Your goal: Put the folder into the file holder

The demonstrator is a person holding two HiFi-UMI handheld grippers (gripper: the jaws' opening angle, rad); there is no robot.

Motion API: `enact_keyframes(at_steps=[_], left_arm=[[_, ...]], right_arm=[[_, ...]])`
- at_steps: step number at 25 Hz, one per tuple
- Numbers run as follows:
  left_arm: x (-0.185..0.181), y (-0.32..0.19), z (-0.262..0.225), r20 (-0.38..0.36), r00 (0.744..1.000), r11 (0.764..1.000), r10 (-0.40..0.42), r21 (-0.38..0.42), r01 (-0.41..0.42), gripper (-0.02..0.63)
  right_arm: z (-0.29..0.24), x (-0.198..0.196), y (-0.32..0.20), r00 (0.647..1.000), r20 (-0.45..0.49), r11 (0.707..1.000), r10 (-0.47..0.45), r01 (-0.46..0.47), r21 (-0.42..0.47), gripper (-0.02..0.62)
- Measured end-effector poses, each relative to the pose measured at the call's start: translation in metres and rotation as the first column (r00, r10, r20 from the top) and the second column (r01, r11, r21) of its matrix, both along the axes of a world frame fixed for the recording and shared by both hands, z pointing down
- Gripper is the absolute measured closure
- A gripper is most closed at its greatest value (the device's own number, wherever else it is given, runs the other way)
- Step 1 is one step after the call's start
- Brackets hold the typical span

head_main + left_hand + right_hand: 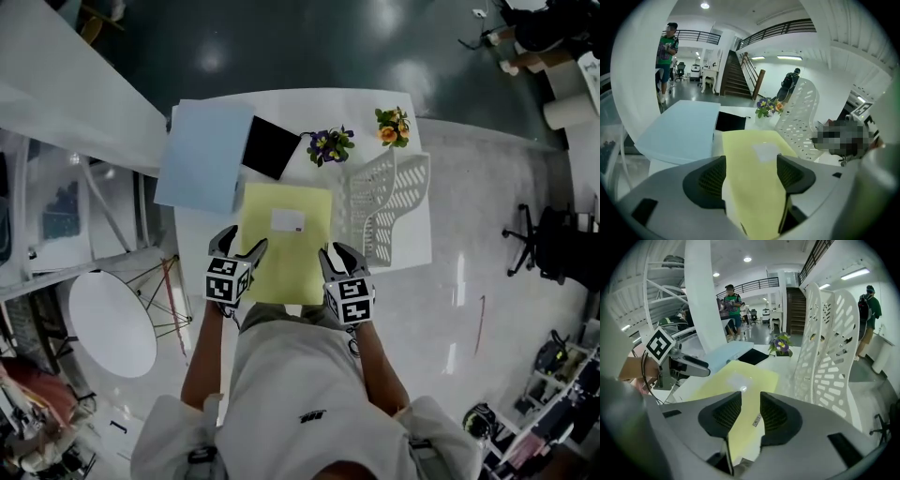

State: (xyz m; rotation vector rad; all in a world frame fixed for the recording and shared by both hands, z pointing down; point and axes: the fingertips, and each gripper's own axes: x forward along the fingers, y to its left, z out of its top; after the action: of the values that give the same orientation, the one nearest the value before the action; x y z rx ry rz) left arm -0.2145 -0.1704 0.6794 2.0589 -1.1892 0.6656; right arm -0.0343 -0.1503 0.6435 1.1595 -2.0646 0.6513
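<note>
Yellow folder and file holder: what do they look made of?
The yellow folder looks like thin matte card or plastic sheet, lying flat with a dull surface; cannot tell which. The file holder looks like rigid white moulded plastic: perforated upright walls.

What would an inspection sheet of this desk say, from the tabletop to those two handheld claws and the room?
Surface: white table, flat.
Job's things: pale yellow paper folder lying flat at the near edge; white perforated plastic file holder upright on its right, no folder in it.
Clutter: light blue folder overhanging the left edge; black square pad; purple flowers and orange flowers in small pots.
Grippers: left gripper and right gripper open, jaws apart over the yellow folder's near edge.
Cables: thin dark cable beside the left gripper.
Surroundings: glossy floor, round white table, black office chair, staircase.
</note>
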Motion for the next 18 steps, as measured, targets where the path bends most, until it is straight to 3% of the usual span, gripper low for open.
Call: enact_keyframes(at_steps=[8, 13, 18], left_arm=[[-0.002, 0.009, 0.036, -0.104, 0.994, 0.989, 0.033, -0.143, -0.048, 0.175], [0.002, 0.019, 0.049, -0.183, 0.981, 0.970, 0.064, -0.221, -0.105, 0.132], [0.007, 0.027, 0.059, -0.212, 0.973, 0.948, 0.096, -0.279, -0.155, 0.115]], right_arm=[[0.031, 0.005, 0.008, 0.998, -0.018, 0.997, 0.053, -0.054, -0.053, 0.469], [0.045, 0.002, 0.014, 0.998, -0.022, 0.996, 0.059, -0.060, -0.073, 0.469], [0.053, -0.001, 0.017, 0.998, -0.020, 0.994, 0.052, -0.054, -0.096, 0.469]])
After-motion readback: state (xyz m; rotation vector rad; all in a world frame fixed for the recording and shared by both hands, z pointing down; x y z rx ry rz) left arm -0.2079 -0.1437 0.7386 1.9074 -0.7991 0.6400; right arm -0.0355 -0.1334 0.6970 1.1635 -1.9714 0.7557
